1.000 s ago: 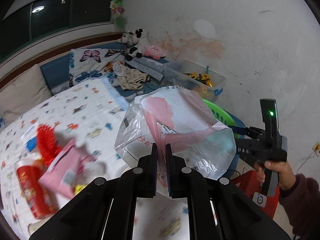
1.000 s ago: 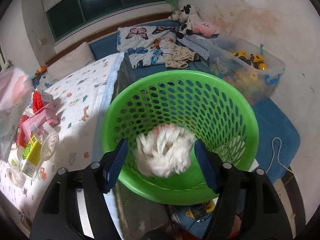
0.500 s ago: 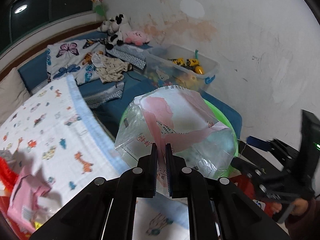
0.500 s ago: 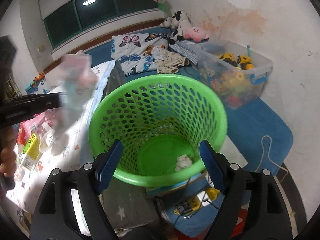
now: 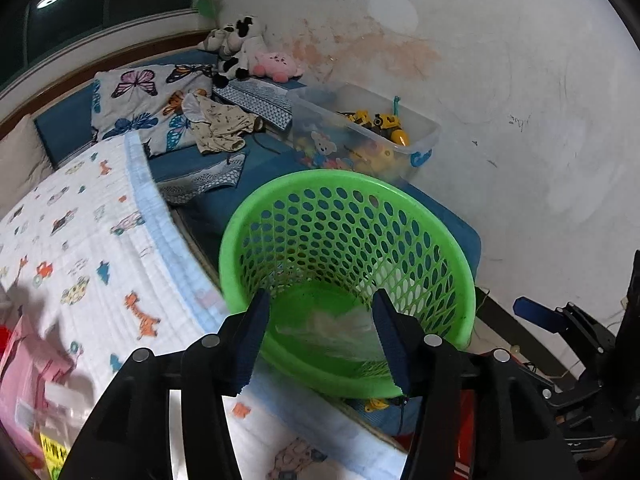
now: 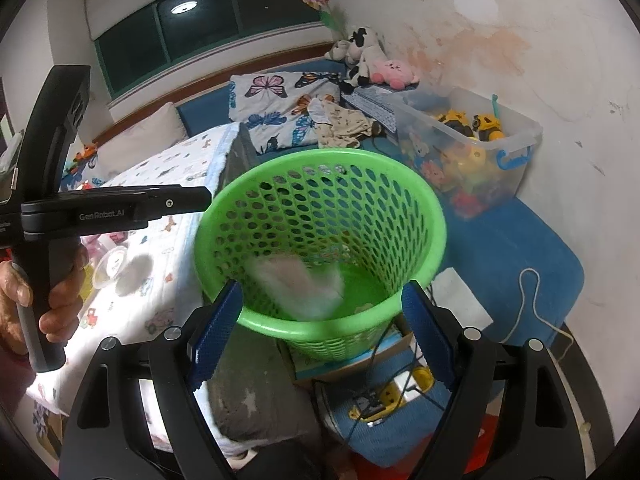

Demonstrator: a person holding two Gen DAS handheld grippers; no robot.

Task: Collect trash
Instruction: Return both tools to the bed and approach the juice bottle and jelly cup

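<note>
A green perforated basket (image 5: 424, 216) (image 6: 436, 220) stands beside the bed. A clear and pink plastic bag (image 5: 332, 326) (image 6: 298, 284), blurred, is inside it, apart from both grippers. My left gripper (image 5: 320, 338) is open and empty just above the basket's near rim. My right gripper (image 6: 320, 330) is open and empty in front of the basket. The left gripper's body (image 6: 116, 210) shows at the left of the right wrist view. More trash, pink packaging (image 5: 28, 380) and a clear cup (image 6: 110, 266), lies on the bed.
The bed has a white animal-print blanket (image 5: 80, 240). A clear bin of toys (image 5: 360, 136) stands by the wall behind the basket. Pillows, clothes and plush toys (image 5: 240, 48) lie further back. A power strip with cables (image 6: 380, 396) lies on the floor below the basket.
My left gripper has swung from the bed over to the basket, opened and let go of the plastic bag, which has dropped into the basket. My right gripper stays open.
</note>
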